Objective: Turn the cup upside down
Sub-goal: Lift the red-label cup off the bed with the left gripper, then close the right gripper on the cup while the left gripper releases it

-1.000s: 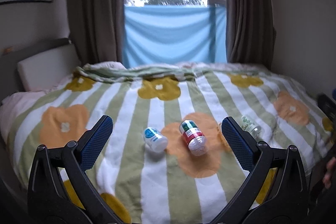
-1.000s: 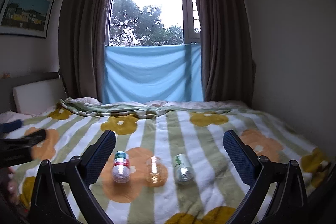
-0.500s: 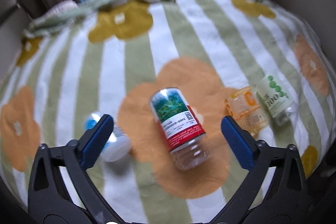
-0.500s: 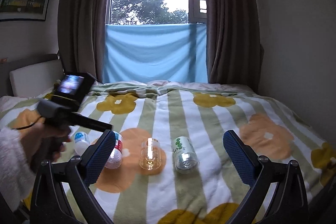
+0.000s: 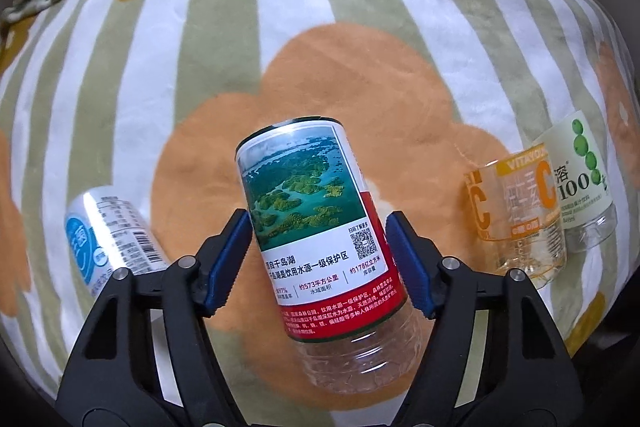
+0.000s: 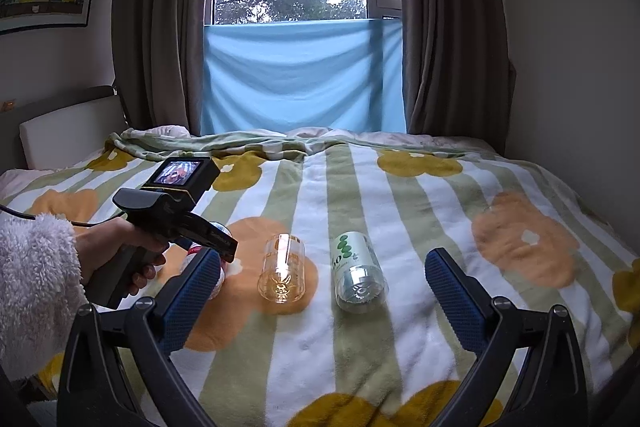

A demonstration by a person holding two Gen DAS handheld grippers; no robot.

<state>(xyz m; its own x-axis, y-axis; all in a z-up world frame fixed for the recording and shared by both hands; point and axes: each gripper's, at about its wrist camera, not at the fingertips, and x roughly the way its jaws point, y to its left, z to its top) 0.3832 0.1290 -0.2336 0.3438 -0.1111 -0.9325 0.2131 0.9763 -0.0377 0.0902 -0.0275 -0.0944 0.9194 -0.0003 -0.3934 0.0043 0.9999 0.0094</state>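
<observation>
Several cut plastic bottle cups lie on their sides on the flowered blanket. The cup with the red and lake-picture label point(image 5: 320, 227) lies between the blue pads of my left gripper point(image 5: 316, 247), which are closed against its sides. In the right wrist view this cup point(image 6: 208, 259) is mostly hidden behind the left gripper tool point(image 6: 176, 215). My right gripper point(image 6: 320, 291) is open and empty, hovering above the blanket near the front edge, facing the orange cup point(image 6: 282, 273) and the green-dotted cup point(image 6: 358, 275).
A blue-labelled cup point(image 5: 108, 231) lies left of the held cup. The orange cup point(image 5: 516, 215) and green-dotted cup point(image 5: 580, 183) lie touching to the right. The bed point(image 6: 440, 211) reaches back to curtains and a window; a headboard stands at left.
My left gripper has moved down and forward to the red-labelled cup and its pads have closed onto its sides. The right gripper has barely moved.
</observation>
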